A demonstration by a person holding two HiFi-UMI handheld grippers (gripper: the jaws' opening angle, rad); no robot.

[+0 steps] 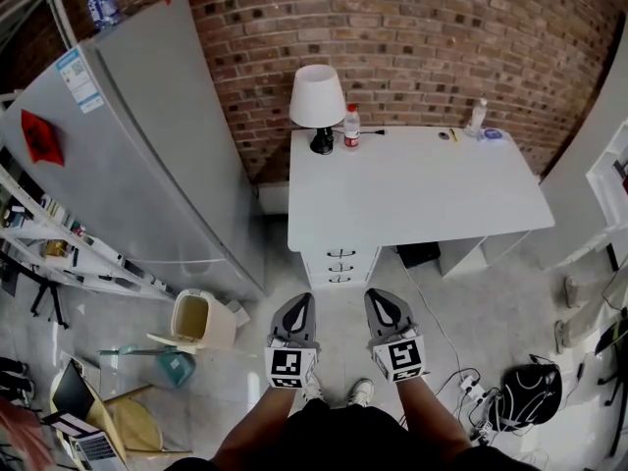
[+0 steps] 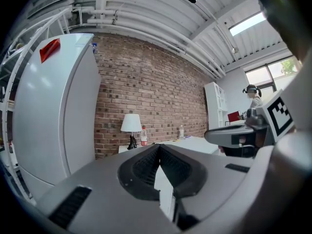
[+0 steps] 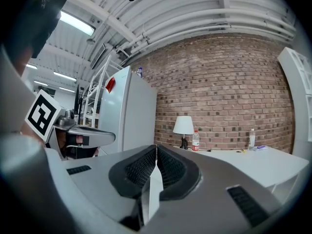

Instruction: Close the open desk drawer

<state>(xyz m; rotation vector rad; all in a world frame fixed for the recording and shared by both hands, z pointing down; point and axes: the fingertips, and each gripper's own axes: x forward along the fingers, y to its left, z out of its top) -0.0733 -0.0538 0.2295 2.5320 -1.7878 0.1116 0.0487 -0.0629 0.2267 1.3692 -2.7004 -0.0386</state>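
The left gripper [image 1: 302, 302] and right gripper [image 1: 378, 298] hang short of the worktop's [image 1: 412, 180] front edge, fingers [image 2: 144, 167] together on nothing (merely carried, I judge). The drawers [image 1: 340, 265] under its left front corner look flush.

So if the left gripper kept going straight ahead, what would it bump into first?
Most likely the white desk, around its drawers. Nothing else shows between the left gripper and it, though depth is hard to judge.

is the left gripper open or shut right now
Shut. In the left gripper view, the left gripper has its jaws meeting at the tips, with nothing held between them.
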